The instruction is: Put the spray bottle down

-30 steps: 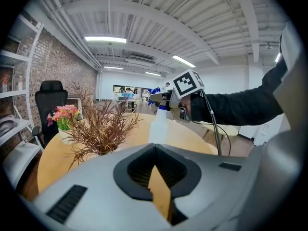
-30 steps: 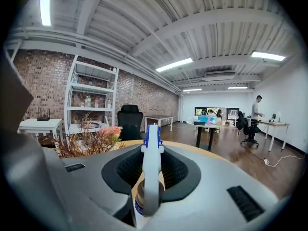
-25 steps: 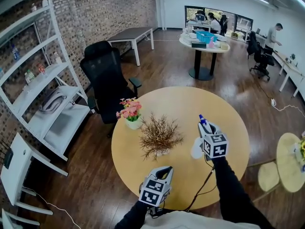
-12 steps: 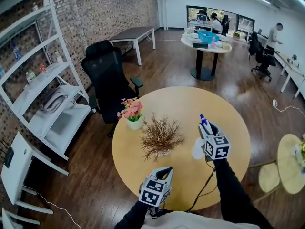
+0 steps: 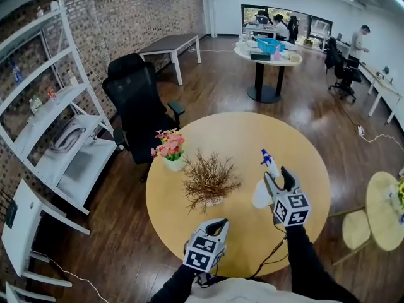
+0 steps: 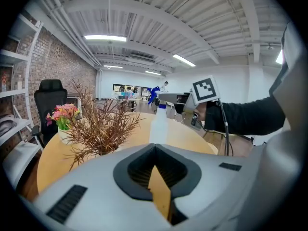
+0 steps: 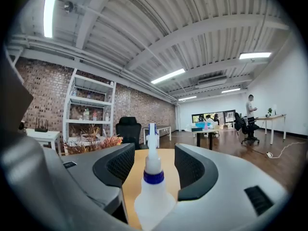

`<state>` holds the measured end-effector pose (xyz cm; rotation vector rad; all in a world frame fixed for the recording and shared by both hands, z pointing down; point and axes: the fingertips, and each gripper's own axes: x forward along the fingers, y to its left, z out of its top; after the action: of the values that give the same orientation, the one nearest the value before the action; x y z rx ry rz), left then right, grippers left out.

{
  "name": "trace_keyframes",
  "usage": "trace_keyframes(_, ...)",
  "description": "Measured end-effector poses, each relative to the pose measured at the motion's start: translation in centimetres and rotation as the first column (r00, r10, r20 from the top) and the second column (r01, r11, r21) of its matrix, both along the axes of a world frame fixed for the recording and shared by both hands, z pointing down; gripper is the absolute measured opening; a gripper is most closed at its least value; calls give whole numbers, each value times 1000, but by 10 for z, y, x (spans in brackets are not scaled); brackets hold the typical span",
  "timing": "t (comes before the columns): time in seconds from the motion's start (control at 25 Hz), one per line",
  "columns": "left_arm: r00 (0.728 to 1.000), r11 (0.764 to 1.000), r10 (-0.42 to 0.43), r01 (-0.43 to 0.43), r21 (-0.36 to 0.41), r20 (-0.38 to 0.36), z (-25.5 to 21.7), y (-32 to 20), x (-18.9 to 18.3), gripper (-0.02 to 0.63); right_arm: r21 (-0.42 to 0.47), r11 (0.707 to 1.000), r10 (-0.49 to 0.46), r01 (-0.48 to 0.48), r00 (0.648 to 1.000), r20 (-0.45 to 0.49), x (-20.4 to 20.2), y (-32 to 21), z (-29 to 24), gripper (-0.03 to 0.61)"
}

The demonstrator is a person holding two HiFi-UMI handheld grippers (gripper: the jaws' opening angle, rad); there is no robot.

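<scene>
A white spray bottle (image 5: 261,194) with a blue nozzle stands upright on the round wooden table (image 5: 240,137), right of centre. My right gripper (image 5: 278,177) is just behind it and its jaws are opening. In the right gripper view the bottle (image 7: 153,186) rises between the black pads (image 7: 118,165), with a gap on each side, so neither pad presses on it. My left gripper (image 5: 205,248) hovers at the table's near edge with its jaws together and nothing in them. The left gripper view shows the bottle (image 6: 158,126) beyond the closed tips of the left gripper (image 6: 154,148).
A dried brown plant (image 5: 210,180) stands at the table's middle, with a pot of pink flowers (image 5: 169,147) to its left. A black office chair (image 5: 139,103) and a white shelf unit (image 5: 57,118) are beyond the table's left. A small round table (image 5: 385,213) is at the right.
The right gripper's jaws have spread apart and the gripper has drawn back toward me and slightly right. The bottle stays standing on the table. The left gripper has kept still.
</scene>
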<state>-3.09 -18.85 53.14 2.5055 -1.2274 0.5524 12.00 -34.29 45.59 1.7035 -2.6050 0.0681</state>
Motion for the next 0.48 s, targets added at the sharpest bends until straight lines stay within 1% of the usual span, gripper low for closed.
trace_keyframes(0.12,1000,1000,5,-5,11,-3,-2,-4,0,15,-10,998,70,-69,995,66,19,32,6,218)
trace_keyframes(0.16,1000,1000,7,-7,15,-5,-3,-6,0,17,-18,996,94,-93,992,80,25,42,8,188)
trace_keyframes(0.2,1000,1000,9,-9,19,-7,-5,-8,1,15,-26,994,113,-111,990,85,31,51,10,125)
trace_keyframes(0.24,1000,1000,12,-12,25,-9,-8,-10,2,15,-32,992,124,-122,989,84,35,58,11,34)
trace_keyframes(0.28,1000,999,17,-17,31,-10,-10,-12,4,15,-34,992,126,-123,989,79,39,64,11,8)
trace_keyframes(0.48,999,997,52,-52,49,-6,-19,-14,16,15,-15,993,118,-117,992,37,50,84,-8,8)
